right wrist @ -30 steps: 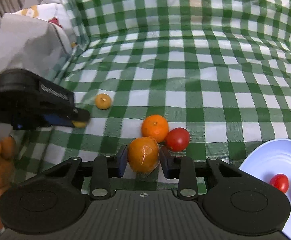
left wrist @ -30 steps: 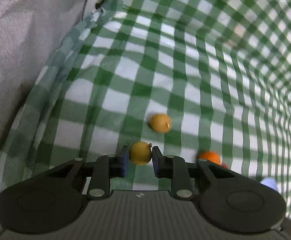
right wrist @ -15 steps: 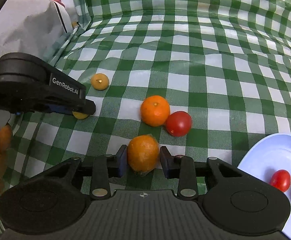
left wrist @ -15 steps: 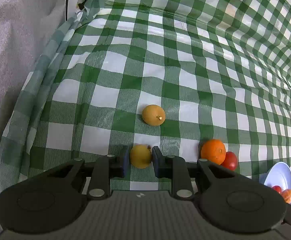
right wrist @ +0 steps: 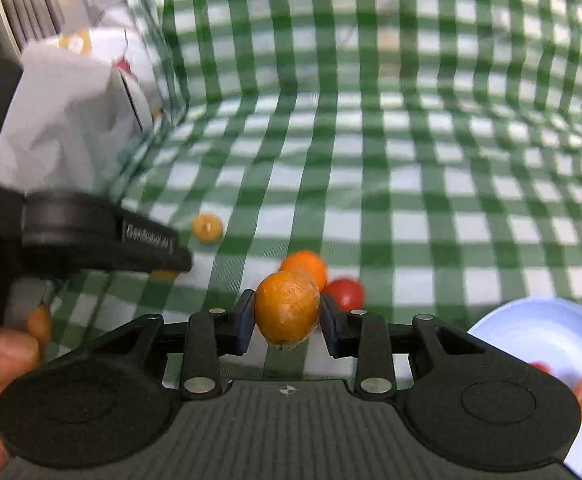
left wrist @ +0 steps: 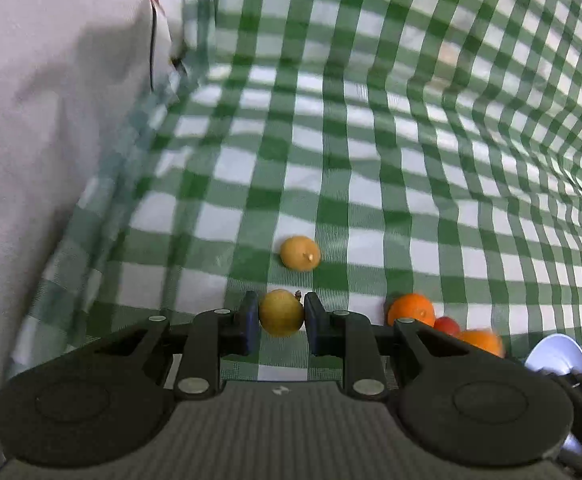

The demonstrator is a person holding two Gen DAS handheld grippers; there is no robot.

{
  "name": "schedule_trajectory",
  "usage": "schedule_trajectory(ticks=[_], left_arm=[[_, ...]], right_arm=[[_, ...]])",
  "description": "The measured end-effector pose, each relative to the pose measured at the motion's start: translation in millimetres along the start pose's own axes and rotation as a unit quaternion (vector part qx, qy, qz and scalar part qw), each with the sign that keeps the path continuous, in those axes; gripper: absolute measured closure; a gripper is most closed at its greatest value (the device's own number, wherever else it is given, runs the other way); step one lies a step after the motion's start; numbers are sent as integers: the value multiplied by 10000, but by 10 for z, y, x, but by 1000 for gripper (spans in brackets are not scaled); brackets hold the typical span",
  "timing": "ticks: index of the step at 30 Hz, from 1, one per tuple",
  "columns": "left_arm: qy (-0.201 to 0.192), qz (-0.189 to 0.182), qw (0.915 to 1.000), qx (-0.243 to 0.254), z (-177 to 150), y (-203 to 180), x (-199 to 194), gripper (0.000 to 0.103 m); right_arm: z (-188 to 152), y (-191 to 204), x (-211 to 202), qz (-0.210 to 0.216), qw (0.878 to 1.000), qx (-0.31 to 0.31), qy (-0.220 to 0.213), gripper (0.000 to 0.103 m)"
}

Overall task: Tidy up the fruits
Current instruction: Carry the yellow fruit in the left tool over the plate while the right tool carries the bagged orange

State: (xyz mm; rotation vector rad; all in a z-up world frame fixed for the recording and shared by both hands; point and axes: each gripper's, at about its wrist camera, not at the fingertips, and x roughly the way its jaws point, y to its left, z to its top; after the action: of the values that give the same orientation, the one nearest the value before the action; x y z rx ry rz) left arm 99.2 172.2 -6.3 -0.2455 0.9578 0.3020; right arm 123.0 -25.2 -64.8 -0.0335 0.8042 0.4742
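The left gripper (left wrist: 281, 314) was clamped on a small yellow fruit (left wrist: 281, 312), its fingers (left wrist: 249, 322) narrowly apart. The right gripper (right wrist: 287, 314) was clamped on an orange fruit (right wrist: 287, 311); a blue plate (right wrist: 539, 332) was seen at four o'clock on the tabletop (right wrist: 411, 216).

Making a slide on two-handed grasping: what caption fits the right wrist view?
Right gripper clamps an orange fruit above green checked cloth, light blue plate nearby.
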Motion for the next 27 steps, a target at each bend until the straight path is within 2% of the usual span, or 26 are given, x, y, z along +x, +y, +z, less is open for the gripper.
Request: schedule_trajectory(ticks=[6, 9, 13, 16, 18, 20, 27], left_arm=[[-560, -119, 9983, 89, -120, -108, -592, 77], [-710, -201, 9970, 232, -289, -209, -838, 77], [-862, -387, 9946, 429, -615, -388, -1017, 77], [-722, -448, 9932, 795, -867, -553, -960, 77], [-566, -458, 9931, 918, -923, -643, -900, 77], [-604, -455, 9912, 1083, -943, -716, -893, 77], [-429, -560, 9924, 1007, -958, -690, -801, 77]], right_arm=[[185, -217, -561, -33, 9981, 14, -611, 67], [148, -355, -875, -86, 9966, -30, -814, 67], [4, -620, -1158, -209, 9951, 236, -940, 67], [-191, -802, -1243, -360, 9939, 409, -958, 67], [-274, -856, -1221, -513, 9944, 472, -792, 68], [-302, -934, -1274, -616, 9932, 492, -858, 68], [-353, -1139, -1362, -1003, 9907, 182, -900, 68]])
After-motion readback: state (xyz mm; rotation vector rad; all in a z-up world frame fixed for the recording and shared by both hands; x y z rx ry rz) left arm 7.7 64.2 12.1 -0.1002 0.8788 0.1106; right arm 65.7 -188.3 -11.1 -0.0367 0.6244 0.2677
